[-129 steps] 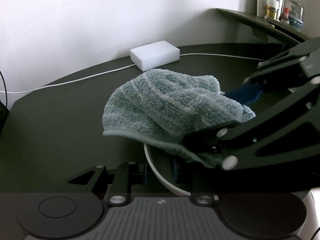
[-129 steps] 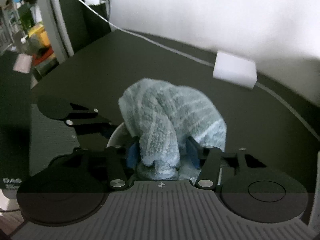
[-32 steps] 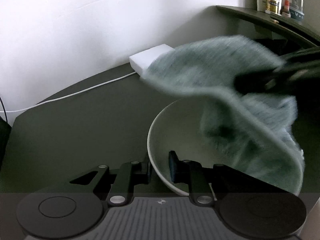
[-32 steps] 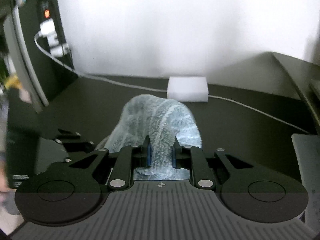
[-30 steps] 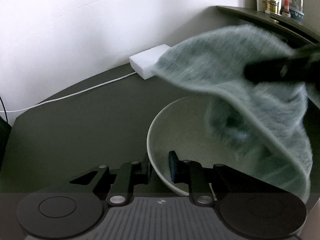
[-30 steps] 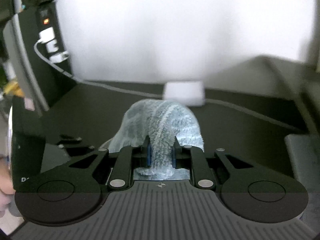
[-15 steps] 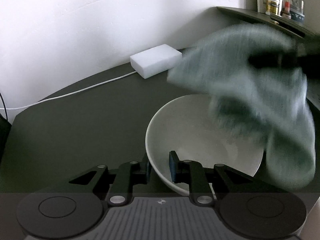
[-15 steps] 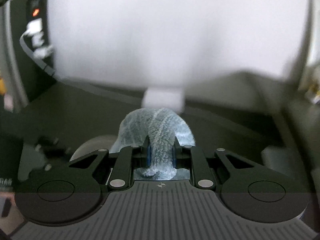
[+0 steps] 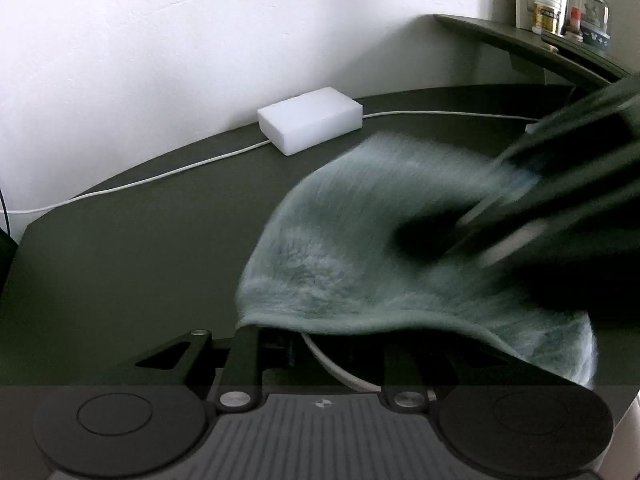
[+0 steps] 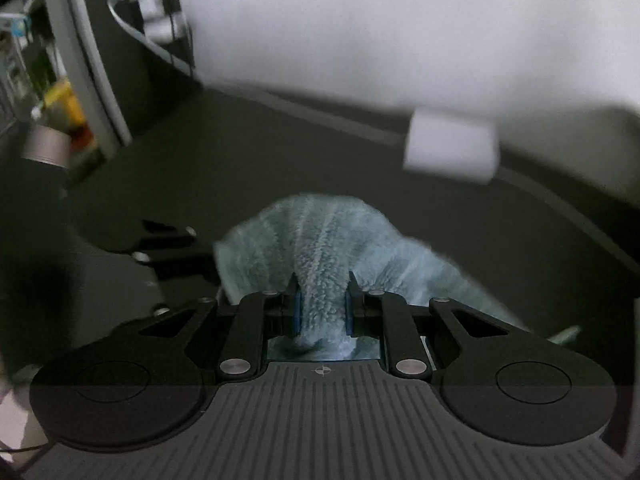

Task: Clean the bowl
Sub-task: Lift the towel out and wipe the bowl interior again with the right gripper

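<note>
Dark matte tabletop point(image 9: 132, 248) runs back to a plain white wall point(image 9: 160, 40), and along that seam a thin white cable point(image 9: 160, 176) snakes from the left edge towards a white rectangular foam sponge block point(image 9: 310, 120) lying flat near the wall. Moving in from the left of the left wrist view, the black left gripper point(image 9: 320, 350) sits low at the near edge, its jaws drawn in on the near rim of the white round ceramic bowl point(image 9: 340, 376), of which only a pale arc of rim peeks out. Over it, draped right across the bowl's mouth, is the fluffy grey-blue terry cloth point(image 9: 360, 248), its hemmed edge hanging just above the left fingers. Further right, blurred, the black right gripper point(image 9: 520, 216) comes in from the upper right and presses down into the cloth. At the far right, a dark shelf point(image 9: 520, 44) carries small bottles and jars point(image 9: 548, 4). The right wrist view settles it: the right gripper point(image 10: 321, 308) is clamped tight on a bunched fold of the cloth point(image 10: 320, 240), blue pads biting either side, with the left gripper just beyond to the left and the sponge block point(image 10: 450, 152) farther back on the right.
</note>
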Action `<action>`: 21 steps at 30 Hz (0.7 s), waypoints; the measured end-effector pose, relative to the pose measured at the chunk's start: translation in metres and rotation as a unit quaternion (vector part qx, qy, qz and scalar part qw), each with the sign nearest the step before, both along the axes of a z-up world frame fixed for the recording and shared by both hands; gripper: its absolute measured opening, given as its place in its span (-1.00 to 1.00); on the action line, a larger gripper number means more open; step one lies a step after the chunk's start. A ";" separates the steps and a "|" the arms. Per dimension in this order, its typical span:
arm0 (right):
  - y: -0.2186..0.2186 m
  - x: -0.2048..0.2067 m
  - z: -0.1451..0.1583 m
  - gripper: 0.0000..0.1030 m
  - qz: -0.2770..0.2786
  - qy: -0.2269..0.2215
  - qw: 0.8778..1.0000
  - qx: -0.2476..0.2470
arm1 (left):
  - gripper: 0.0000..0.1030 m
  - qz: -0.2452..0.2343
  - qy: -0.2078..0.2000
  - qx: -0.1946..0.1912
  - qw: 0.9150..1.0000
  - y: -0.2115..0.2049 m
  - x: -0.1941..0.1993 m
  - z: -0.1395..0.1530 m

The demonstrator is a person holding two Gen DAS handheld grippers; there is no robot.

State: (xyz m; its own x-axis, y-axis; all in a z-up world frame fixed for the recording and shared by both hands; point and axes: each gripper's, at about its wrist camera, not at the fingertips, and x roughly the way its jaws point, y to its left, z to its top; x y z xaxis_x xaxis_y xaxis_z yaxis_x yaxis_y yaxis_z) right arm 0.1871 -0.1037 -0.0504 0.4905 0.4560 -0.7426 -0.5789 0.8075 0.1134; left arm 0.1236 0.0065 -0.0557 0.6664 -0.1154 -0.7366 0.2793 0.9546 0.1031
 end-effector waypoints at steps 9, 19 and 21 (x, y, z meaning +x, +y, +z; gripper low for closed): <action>0.001 -0.004 -0.005 -0.67 -0.042 -0.050 0.997 -0.036 | -0.60 0.005 0.003 -0.002 1.000 -0.002 0.002 -0.001; -0.011 -0.016 0.007 -0.64 0.016 0.002 1.000 -0.023 | -0.60 -0.002 0.000 -0.007 1.000 -0.001 0.008 -0.005; -0.001 -0.007 0.006 -0.64 0.025 0.018 1.000 -0.001 | -0.61 -0.007 0.000 -0.008 1.000 0.001 0.008 -0.006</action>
State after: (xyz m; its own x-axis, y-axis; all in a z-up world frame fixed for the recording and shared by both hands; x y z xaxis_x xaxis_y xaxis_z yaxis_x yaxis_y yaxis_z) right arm 0.1802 -0.1049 -0.0447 0.4404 0.4777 -0.7602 -0.6150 0.7774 0.1322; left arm 0.1313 0.0070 -0.0612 0.6649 -0.1362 -0.7344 0.2929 0.9520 0.0886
